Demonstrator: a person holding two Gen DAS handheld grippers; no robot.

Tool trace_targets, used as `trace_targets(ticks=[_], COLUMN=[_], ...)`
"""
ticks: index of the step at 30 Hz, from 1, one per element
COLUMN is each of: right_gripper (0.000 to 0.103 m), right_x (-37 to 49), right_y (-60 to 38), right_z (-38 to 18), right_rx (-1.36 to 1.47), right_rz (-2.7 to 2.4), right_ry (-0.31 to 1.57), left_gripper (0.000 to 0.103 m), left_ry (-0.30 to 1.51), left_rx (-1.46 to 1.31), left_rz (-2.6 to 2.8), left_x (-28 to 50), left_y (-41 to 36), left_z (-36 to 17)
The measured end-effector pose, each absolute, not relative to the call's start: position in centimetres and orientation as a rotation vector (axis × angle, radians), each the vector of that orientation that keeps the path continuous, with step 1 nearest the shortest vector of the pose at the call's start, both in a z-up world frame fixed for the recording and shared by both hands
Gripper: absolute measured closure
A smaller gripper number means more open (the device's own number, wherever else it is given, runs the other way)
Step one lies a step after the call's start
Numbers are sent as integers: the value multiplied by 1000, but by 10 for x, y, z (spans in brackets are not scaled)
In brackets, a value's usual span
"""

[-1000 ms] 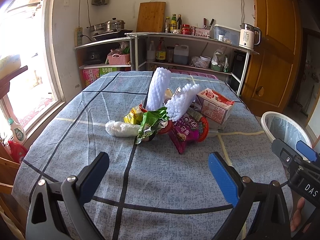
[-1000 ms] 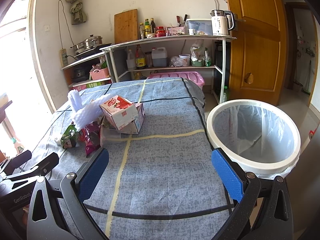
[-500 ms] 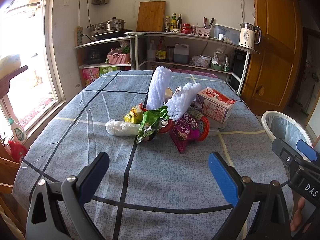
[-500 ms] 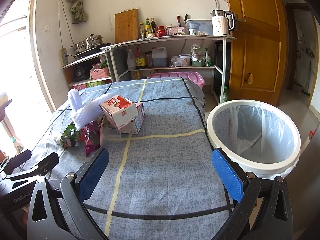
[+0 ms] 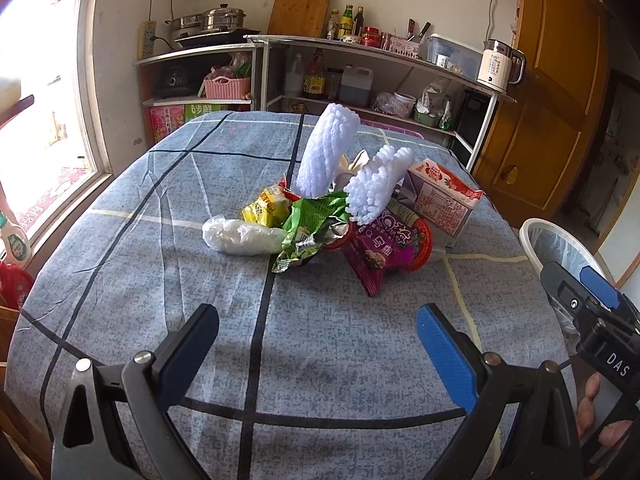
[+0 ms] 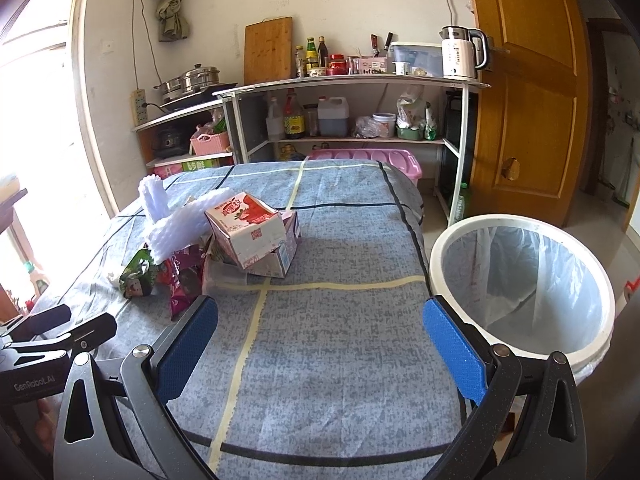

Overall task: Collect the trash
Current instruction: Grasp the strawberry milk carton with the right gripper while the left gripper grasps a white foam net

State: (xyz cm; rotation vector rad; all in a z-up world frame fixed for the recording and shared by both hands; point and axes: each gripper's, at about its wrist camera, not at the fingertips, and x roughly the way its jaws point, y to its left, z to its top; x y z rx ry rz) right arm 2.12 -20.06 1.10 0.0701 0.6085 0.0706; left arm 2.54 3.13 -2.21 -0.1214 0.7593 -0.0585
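While both spread: left claw (image 5: 318, 340) (empty) facing trash pile (image 5: 340, 216); right claw (image 6: 320, 336) beside bin (image 6: 440, 248).

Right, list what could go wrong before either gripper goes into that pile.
1. The rubbish is heaped: pulling the milk carton could topple the foam sleeve leaning beside it.
2. The bin stands off the table edge, so a short drop may miss.
3. The clear bag looks slippery.

trash heaped mid-table: two white foam sleeves (image 5: 326, 152) sticking up; a clear plastic wad (image 5: 240, 236) beside crumpled green wrapper (image 5: 312, 228); purple packet (image 5: 374, 252); pink milk carton (image 6: 244, 228) tilted; white lined bin (image 6: 520, 284) alongside, open.
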Motion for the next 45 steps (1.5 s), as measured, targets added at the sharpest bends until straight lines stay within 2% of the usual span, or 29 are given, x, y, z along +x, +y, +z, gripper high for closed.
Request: trace_targets(ticks=[11,17,25,29,32,41,44,45], right_gripper=[1,9,10,19,33,34,48,48], right_x=[75,108,131,138,143,150,151,151], right_y=[-177,-170,-164,-163,-166,-163,-164,-167], right_z=[19,11,7,4,0,-8,-11,-11], right_rx=[1,-5,-43,-57,-44,-30,-35,-21], right_rz=[206,250,314,348,369,470,449,448], right_ry=[596,656,685,707,736,760,767,767], left_gripper=[5,5,11,13,16,16,16,16], left_ry=[792,832,821,826,834,840,836,835], left_rx=[-119,-188,-158,-136,-128,-134,-138,-131], left_rz=[-127,-168,-254,-268,-277,-275,-274,-278], left_x=[54,79,106,117,123,128,129,129], left_y=[44,52,31,23,20,19,19,18], left_z=[-16,-12,-1,-1,-2,-4,-3,-3])
